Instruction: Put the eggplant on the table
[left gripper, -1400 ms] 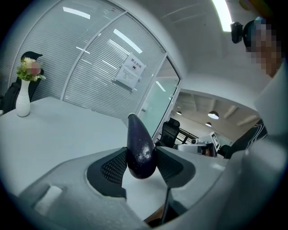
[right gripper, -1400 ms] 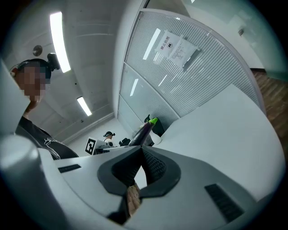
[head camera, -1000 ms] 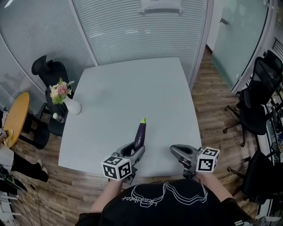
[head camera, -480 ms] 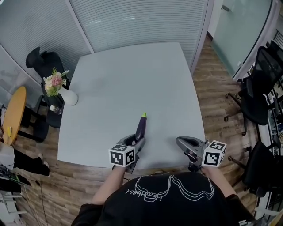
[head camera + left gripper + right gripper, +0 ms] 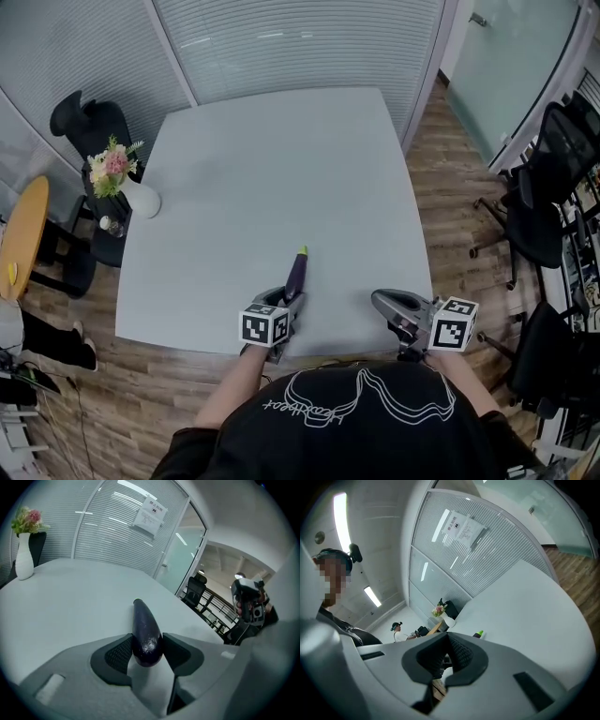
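Note:
A dark purple eggplant (image 5: 296, 274) with a green stem end points away from me, low over the near part of the pale grey table (image 5: 262, 159). My left gripper (image 5: 289, 302) is shut on its thick end. In the left gripper view the two pads press the eggplant (image 5: 146, 630) from both sides, and whether its tip touches the table (image 5: 61, 606) I cannot tell. My right gripper (image 5: 382, 306) hangs at the table's near edge to the right, its jaws shut with nothing between them (image 5: 449, 656). The eggplant's green tip (image 5: 478, 633) shows in the right gripper view.
A white vase of flowers (image 5: 131, 187) stands at the table's left edge. Black office chairs stand at the left (image 5: 80, 122) and right (image 5: 548, 206). A round wooden table (image 5: 19, 253) is at far left. A glass wall with blinds runs behind the table.
My left gripper has sunk towards the table with the eggplant still in it. The right gripper has stayed about where it was.

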A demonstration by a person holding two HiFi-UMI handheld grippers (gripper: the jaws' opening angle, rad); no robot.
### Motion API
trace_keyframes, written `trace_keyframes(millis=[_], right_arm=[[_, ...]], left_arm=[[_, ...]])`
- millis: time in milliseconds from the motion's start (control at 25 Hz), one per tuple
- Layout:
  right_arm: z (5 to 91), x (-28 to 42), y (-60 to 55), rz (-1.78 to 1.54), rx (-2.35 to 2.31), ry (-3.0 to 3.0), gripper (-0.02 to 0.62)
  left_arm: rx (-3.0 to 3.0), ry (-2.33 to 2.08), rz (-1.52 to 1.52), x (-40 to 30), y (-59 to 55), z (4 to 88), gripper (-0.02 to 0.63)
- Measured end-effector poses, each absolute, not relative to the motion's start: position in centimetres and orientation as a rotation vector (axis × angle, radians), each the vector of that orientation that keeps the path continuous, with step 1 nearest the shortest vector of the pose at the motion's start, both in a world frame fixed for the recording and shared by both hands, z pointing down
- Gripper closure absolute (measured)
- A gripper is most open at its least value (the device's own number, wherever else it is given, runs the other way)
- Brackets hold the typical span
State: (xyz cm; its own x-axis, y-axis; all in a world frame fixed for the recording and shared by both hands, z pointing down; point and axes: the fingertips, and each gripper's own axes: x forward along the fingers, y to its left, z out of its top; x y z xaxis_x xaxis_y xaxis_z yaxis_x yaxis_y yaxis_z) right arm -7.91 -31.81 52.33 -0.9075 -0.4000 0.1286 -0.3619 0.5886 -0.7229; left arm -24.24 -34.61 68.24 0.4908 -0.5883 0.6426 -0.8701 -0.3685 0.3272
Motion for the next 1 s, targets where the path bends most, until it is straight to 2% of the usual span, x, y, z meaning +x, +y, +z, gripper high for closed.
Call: trace_keyframes(millis=[400,800,1000], right_arm=[[53.3,-6.8,-32.1,-1.268,-0.726,2.735,0.588],[53.9,-6.2,-32.1,-1.289,-0.774,2.713,0.587],[53.8,-6.5,-32.0,-1.287,-0.752,2.736,0.588]], left_arm=[[2.087,-1.187,0.671,-24.4,-34.7,70.2,0.397],[2.077,-1.168,0.642,-23.9,-34.7,70.7,0.396],[2.079,-1.173,0.606,-23.9,-34.7,70.4,0.368]])
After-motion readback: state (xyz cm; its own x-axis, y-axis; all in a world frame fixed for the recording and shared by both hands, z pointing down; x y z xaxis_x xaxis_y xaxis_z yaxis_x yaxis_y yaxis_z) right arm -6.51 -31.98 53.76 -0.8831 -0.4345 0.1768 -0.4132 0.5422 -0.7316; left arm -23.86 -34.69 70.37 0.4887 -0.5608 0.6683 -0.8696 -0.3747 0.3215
